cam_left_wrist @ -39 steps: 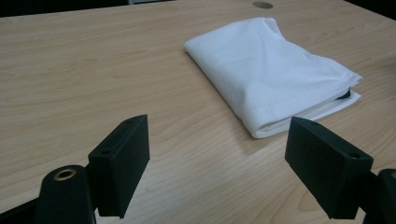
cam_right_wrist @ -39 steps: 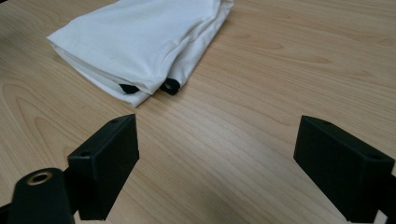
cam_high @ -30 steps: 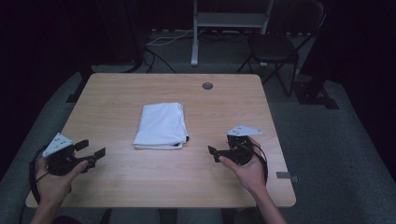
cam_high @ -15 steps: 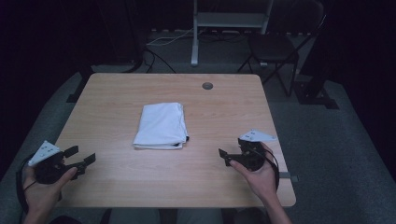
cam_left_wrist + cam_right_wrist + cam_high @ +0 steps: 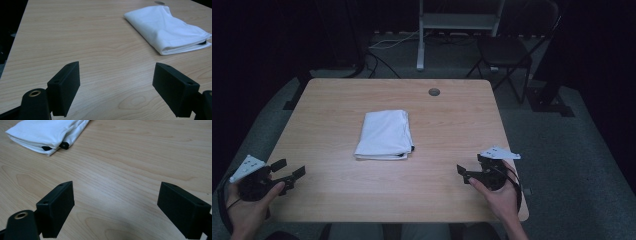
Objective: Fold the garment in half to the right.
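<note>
Holding both sets of jaws wide and empty, I see the folded white cloth (image 5: 384, 135) ahead, between my left gripper (image 5: 287, 172) and right gripper (image 5: 468, 169).

I'm working at a square, light wood-grain table (image 5: 337, 107) with rounded corners. A folded white cloth (image 5: 384, 134) lies flat near its middle, a little toward my left, long side running away from me. Small black bits peek out at the cloth's near right corner. Toward the far edge, a small round dark grommet (image 5: 434, 92) is set into the tabletop, well apart from the cloth.
</note>
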A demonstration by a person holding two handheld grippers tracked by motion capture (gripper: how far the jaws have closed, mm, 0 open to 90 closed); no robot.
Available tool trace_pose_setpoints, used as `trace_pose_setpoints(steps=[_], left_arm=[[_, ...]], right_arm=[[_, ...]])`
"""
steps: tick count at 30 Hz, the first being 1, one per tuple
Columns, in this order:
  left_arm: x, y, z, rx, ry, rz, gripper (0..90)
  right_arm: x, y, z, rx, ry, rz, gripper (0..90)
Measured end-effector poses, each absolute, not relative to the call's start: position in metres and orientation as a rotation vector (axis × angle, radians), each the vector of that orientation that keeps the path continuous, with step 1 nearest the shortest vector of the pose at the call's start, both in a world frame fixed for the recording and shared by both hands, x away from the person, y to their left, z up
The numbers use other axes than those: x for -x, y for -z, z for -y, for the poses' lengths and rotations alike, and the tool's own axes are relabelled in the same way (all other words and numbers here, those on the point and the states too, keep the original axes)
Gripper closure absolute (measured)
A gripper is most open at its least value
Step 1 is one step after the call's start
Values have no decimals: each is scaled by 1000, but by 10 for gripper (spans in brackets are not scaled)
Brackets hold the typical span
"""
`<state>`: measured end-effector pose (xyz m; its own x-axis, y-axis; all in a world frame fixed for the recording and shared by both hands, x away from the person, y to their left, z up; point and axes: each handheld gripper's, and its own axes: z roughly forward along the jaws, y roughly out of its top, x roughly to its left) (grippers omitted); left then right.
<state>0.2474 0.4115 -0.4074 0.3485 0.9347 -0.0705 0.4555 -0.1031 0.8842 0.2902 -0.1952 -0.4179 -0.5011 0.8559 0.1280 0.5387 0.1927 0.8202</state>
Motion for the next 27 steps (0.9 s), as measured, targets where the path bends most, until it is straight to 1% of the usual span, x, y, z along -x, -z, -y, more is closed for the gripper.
trace_pose_setpoints(steps=[18,27], left_arm=[[-262,422,-419,-1719,-695,-1290,216],[-264,426,-421,-1715,-713,-1298,215]], right_arm=[[-293,436,206,-1367,-1200,-2101,133],[-295,441,208,-1376,-1197,-2087,133]])
